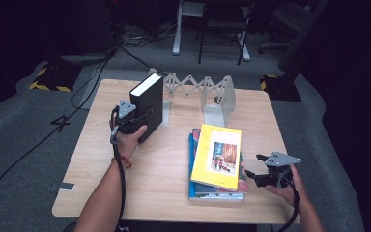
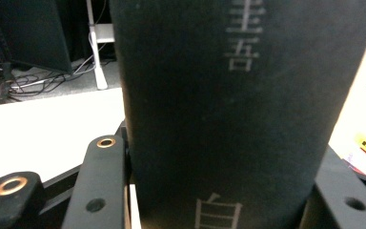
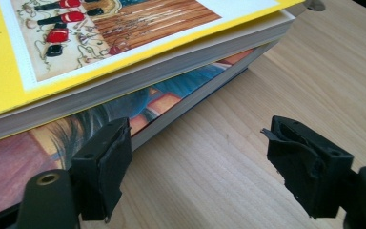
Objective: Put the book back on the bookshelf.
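A thick black book stands upright on the left half of the wooden table, white page edges facing up. My left gripper is shut on its lower spine. In the left gripper view the dark spine with pale characters fills the space between the two jaws of the left gripper. A yellow book tops a stack of books at the front right. My right gripper stands open just right of that stack. In the right gripper view the right gripper holds nothing, and the yellow book lies on a book with a painted cover.
A pale accordion-style book rack with upright end plates stands at the back middle of the table. Bare wood lies between the black book and the stack. Chairs, cables and dark equipment sit on the grey floor beyond the table.
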{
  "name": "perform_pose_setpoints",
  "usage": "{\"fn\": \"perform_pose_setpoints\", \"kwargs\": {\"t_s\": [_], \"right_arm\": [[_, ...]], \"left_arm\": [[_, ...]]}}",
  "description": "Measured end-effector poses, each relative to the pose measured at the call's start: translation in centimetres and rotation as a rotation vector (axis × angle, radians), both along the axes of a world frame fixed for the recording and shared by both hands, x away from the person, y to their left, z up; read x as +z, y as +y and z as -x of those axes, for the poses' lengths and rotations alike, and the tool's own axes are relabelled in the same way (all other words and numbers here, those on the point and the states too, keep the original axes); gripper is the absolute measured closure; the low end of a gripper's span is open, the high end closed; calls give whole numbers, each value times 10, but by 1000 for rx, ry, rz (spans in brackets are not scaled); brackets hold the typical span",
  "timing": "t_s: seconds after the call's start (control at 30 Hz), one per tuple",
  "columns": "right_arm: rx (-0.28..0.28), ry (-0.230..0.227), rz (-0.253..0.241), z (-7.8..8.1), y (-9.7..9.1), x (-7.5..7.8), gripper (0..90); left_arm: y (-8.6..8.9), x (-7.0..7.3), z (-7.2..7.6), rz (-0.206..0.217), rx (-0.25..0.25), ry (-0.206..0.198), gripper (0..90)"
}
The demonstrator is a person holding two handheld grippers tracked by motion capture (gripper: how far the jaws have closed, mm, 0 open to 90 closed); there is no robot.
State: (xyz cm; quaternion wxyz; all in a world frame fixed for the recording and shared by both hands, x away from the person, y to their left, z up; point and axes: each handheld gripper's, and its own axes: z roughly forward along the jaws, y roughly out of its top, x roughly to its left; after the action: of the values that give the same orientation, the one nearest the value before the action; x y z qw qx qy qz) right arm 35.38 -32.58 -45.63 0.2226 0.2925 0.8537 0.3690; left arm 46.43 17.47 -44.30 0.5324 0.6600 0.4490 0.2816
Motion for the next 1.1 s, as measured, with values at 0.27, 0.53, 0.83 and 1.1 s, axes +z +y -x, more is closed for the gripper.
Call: {"fn": "perform_pose_setpoints", "kwargs": {"t_s": [0.27, 0.53, 0.83, 1.1], "right_arm": [[-10, -1, -8, -1, 1, 0, 242], [-4, -8, 10, -1, 4, -1, 243], [-9, -15, 12, 0, 4, -2, 246], [-22, -5, 12, -1, 4, -4, 245]], "left_arm": [[-9, -10, 10, 39, 77, -39, 530], [-33, -15, 11, 44, 187, -58, 530], [-44, -18, -4, 36, 225, -53, 528], [-47, -15, -14, 1, 214, -34, 514]]}}
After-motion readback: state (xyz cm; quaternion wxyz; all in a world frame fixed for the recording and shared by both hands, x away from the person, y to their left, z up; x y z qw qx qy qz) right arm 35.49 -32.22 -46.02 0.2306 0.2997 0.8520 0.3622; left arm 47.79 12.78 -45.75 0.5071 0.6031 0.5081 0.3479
